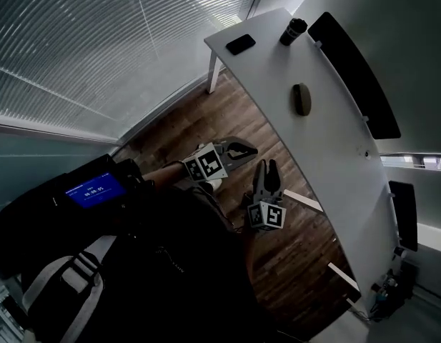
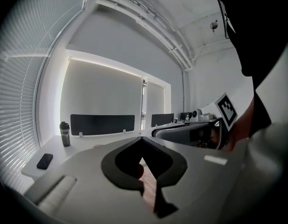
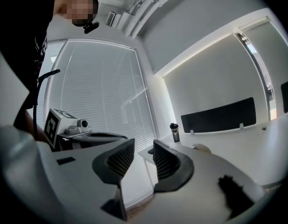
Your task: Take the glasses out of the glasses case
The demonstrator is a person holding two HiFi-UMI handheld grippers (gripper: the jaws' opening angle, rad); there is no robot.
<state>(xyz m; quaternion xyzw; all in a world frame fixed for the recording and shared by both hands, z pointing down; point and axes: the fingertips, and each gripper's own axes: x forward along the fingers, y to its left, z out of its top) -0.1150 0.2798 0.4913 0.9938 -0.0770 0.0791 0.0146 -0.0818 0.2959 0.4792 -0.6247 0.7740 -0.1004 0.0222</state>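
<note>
The glasses case [image 1: 301,98], a dark oval and closed, lies on the long white table [image 1: 334,156]; in the right gripper view it shows as a pale oval [image 3: 202,147] beyond the jaws. Both grippers hang over the wood floor, short of the table's near edge and well away from the case. My left gripper [image 1: 243,150] has its jaw tips meeting [image 2: 141,138] with nothing between them. My right gripper [image 1: 266,168] points at the table, its ribbed pads apart [image 3: 144,155] and empty. No glasses are visible.
A dark bottle [image 1: 293,31] and a black phone [image 1: 240,44] sit at the table's far end. Black screens [image 1: 354,73] line its far side. Window blinds [image 1: 98,41] run along the left. White table legs [image 1: 303,200] stand near the grippers.
</note>
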